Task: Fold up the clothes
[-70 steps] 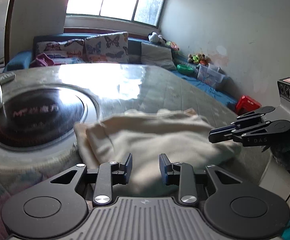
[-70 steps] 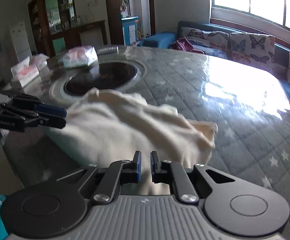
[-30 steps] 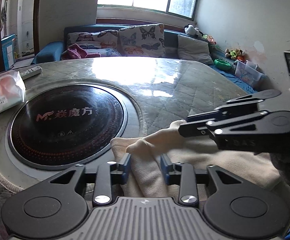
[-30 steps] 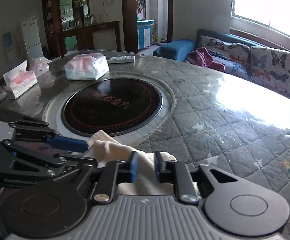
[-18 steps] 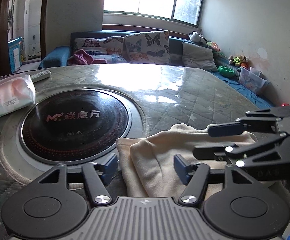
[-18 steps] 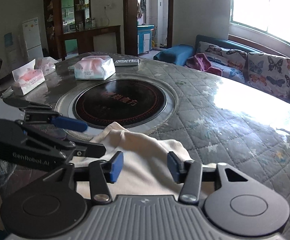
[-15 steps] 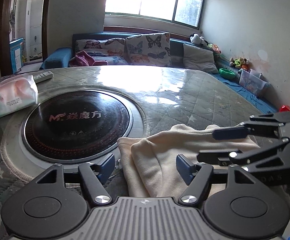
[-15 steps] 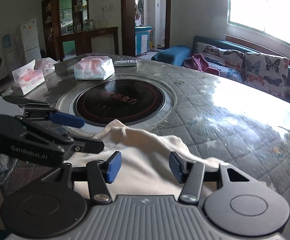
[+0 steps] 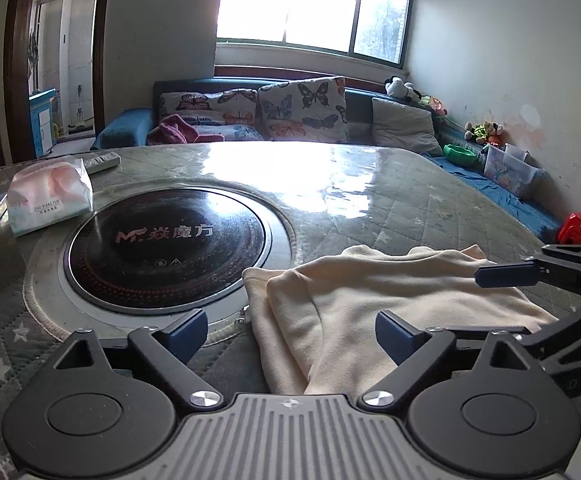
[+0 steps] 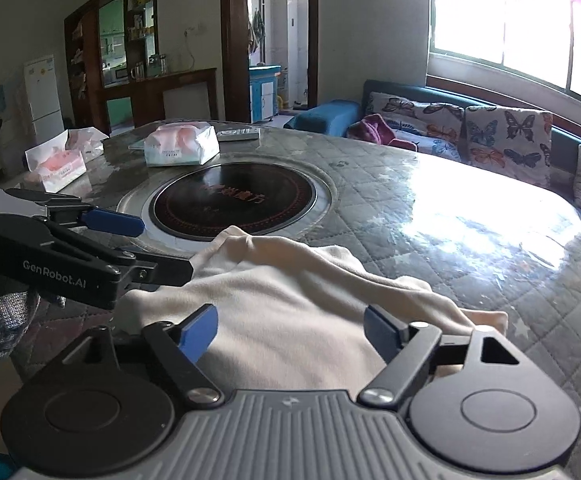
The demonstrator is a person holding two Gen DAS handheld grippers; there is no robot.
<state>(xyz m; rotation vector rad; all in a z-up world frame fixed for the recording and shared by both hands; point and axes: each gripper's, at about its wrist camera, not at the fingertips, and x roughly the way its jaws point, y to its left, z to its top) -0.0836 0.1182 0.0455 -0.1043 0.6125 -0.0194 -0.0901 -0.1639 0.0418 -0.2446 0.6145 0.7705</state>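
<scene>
Above folded garment (image 9: 370, 304), parted fingers (image 9: 184, 330)

The cream garment (image 9: 374, 312) lay folded and slightly rumpled on my quilted table (image 9: 402, 200), just beside the round black cooktop (image 9: 166, 240).

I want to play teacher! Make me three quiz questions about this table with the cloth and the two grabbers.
1. True or false: the left gripper is pinching the cream cloth.
2. What lies in front of the cloth? A) a black round cooktop B) a red bucket
3. Fill in: the right gripper has its jaws ____.

Key: 1 false, both grippers are open above the cloth. 2 A. 3 open.
</scene>
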